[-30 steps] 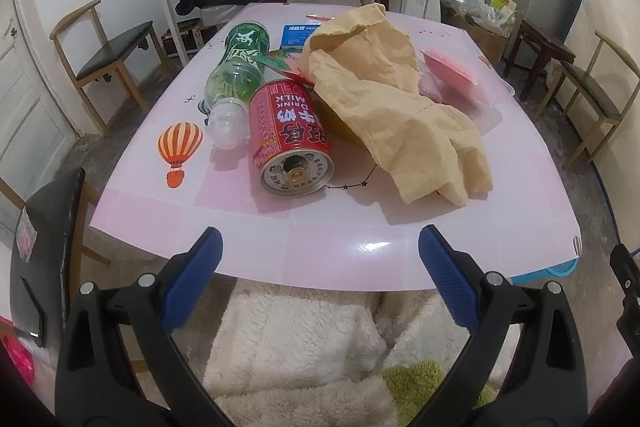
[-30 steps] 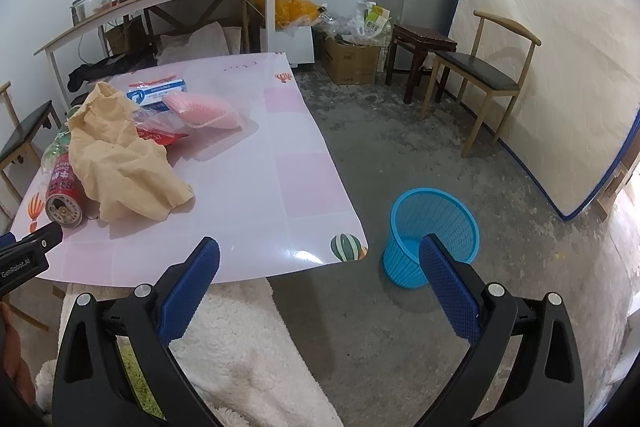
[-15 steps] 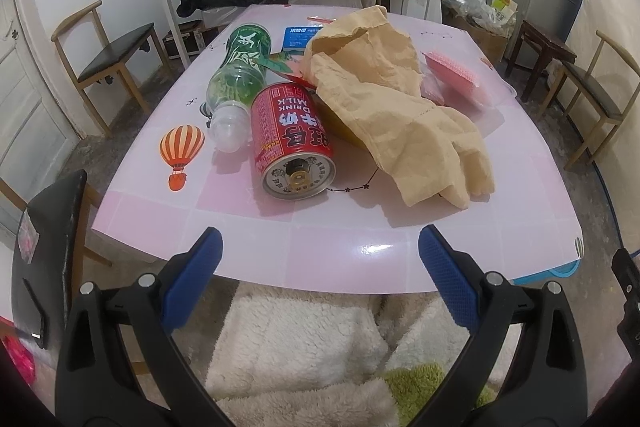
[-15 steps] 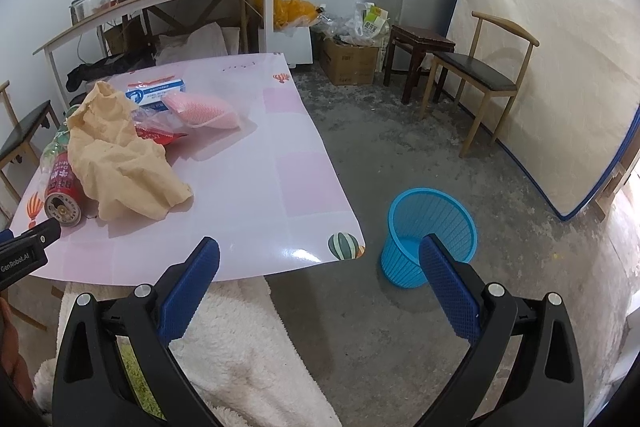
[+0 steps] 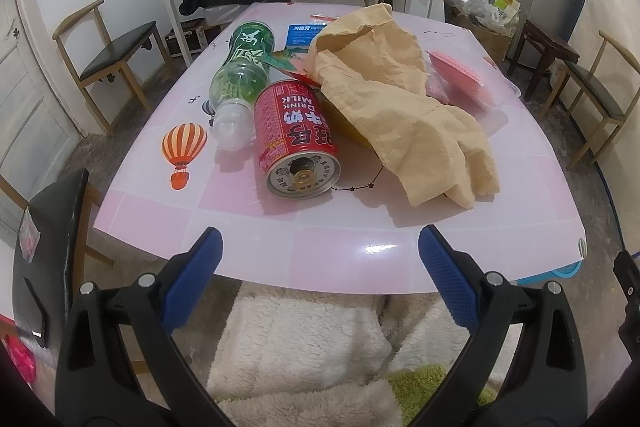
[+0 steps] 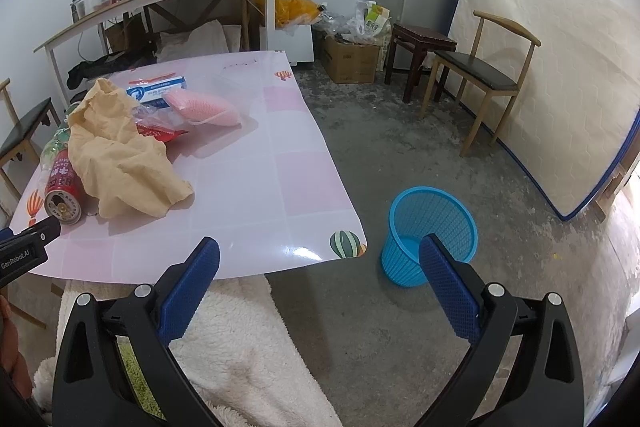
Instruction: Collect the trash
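With your left gripper (image 5: 318, 259) wide open and empty, bring it across the round body of the red metal milk can (image 5: 296, 137), then carry it to the blue plastic mesh basket (image 6: 432, 231)

We hold our left tongs (image 5: 318, 275) spread wide and empty at the near edge of the tabletop (image 5: 352, 247). Straight ahead lies a red can (image 5: 296, 139) on its side, base toward us. A green bottle (image 5: 240, 71) touches its left; crumpled brown paper (image 5: 400, 95) sprawls ahead-right.
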The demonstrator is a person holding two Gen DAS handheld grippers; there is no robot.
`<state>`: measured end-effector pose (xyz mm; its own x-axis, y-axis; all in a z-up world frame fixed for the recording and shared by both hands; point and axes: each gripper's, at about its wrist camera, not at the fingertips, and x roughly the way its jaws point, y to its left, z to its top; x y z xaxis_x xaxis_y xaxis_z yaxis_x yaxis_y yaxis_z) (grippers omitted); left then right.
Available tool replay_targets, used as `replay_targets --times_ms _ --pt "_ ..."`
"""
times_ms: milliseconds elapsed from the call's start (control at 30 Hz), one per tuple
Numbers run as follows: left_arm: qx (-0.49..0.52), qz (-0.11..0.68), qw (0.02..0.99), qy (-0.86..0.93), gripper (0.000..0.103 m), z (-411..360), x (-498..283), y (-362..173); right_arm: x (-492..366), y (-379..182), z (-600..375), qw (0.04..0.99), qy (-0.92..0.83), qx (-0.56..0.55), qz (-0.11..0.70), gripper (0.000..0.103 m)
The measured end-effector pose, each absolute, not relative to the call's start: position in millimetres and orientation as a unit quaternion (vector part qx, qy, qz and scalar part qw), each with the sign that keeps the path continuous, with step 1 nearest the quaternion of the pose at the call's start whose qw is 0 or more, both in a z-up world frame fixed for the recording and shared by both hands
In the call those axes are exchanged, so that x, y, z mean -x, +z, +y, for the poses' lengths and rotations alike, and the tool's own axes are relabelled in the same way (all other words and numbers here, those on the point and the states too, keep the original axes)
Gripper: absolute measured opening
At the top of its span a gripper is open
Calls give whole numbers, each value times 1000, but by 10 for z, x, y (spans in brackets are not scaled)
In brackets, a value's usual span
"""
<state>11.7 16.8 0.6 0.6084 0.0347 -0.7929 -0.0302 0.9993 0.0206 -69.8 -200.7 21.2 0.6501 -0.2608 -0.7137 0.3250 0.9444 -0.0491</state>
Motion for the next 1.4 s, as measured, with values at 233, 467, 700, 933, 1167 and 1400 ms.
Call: replay_targets --times_ms 233,467,700,933,1167,1400 --pt "-3 445 895 21 94 186 -138 -21 697 195 -1993 908 -159 -41 386 97" --pt "2 443 896 17 94 187 -145 -35 713 212 -1974 909 -161 -41 382 97" --pt "0 436 900 10 95 188 -142 -13 712 241 -1988 909 -164 -42 382 97" --pt "-1 429 903 8 95 208 -159 -3 707 261 -1974 908 -166 -43 381 97" --pt "-6 417 909 4 94 254 -223 17 628 270 -1929 909 -159 -35 384 97" --pt "-5 405 914 1 94 330 -343 72 530 281 -1912 910 -127 -54 390 97"
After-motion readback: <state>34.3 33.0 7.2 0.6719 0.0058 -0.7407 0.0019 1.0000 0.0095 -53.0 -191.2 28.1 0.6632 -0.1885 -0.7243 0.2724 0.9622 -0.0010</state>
